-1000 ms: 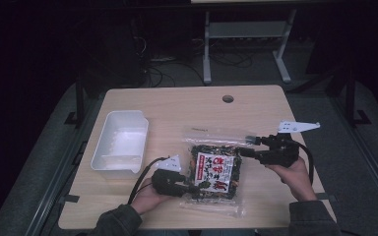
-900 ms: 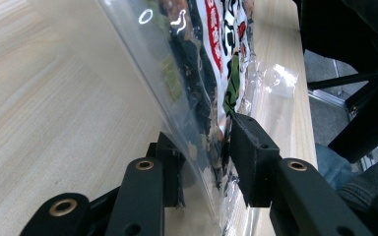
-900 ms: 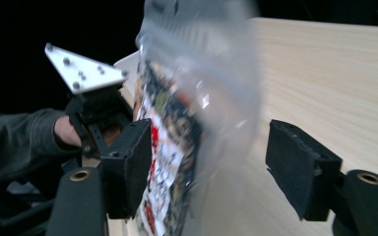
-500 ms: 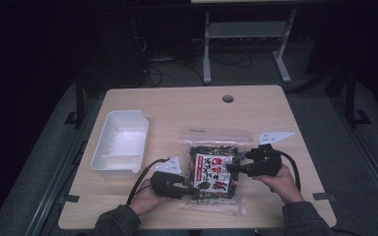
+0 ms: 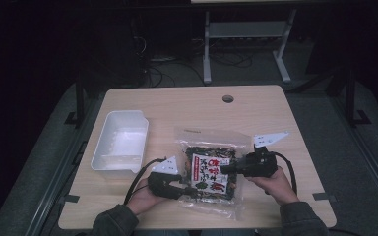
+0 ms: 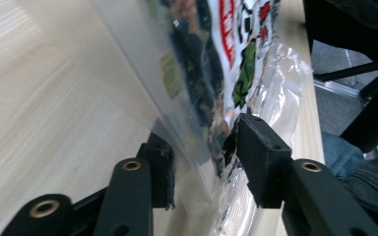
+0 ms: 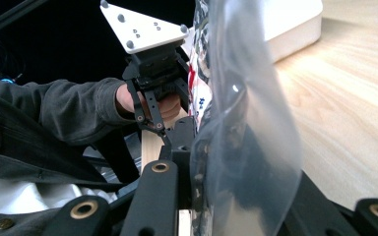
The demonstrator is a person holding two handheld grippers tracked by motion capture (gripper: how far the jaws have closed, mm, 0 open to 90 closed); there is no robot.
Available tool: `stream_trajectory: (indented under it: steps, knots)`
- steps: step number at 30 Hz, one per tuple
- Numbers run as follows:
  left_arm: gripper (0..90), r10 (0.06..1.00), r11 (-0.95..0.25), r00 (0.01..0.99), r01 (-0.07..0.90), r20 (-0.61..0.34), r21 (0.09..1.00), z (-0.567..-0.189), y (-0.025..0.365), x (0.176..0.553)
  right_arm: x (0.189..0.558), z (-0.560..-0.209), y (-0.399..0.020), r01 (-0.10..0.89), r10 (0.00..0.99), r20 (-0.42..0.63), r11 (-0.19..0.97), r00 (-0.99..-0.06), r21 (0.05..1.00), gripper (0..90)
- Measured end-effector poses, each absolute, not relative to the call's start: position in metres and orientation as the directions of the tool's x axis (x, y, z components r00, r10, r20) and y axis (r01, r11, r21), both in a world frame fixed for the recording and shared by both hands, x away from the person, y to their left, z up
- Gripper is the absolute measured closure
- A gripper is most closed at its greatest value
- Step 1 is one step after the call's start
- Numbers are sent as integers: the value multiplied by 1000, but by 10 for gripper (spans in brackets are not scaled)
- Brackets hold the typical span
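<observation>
Snack bag (image 5: 210, 173) is flanked: left tool (image 5: 179, 189) half-open astride its edge, right tool (image 5: 226, 169) seemingly clamped opposite; long axis runs away from the person.

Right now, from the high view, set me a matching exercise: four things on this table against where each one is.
Things:
1. white tray
2. snack bag
3. left gripper
4. round hole

Places:
A. at the bag's lower left edge
B. far side of the tabletop
C. left part of the table, beside the bag
D. middle near edge, between both hands

Pairs: 1-C, 2-D, 3-A, 4-B
</observation>
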State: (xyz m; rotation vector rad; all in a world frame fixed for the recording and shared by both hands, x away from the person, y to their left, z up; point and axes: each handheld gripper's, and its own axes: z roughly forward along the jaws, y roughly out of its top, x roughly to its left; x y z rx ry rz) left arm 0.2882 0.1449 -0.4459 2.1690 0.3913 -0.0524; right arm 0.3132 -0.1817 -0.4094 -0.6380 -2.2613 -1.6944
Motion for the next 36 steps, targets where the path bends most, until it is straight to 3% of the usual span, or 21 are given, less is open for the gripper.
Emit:
stream_trajectory:
  steps: [7,19,27,36]
  knots:
    - [502,302,-594,952,232,-54,770,-439,154,276,305,-393,-186,446,249,391,228,-886,866,750]
    - [434,341,-610,940,237,-20,756,-435,169,271,305,-377,-209,468,465,384,77,-798,880,751]
    - [399,341,-629,940,234,-7,741,-438,181,263,306,-363,-189,441,614,310,70,-726,895,751]
    - [375,356,-620,935,240,-5,747,-436,195,258,317,-352,-162,422,671,287,43,-684,905,751]
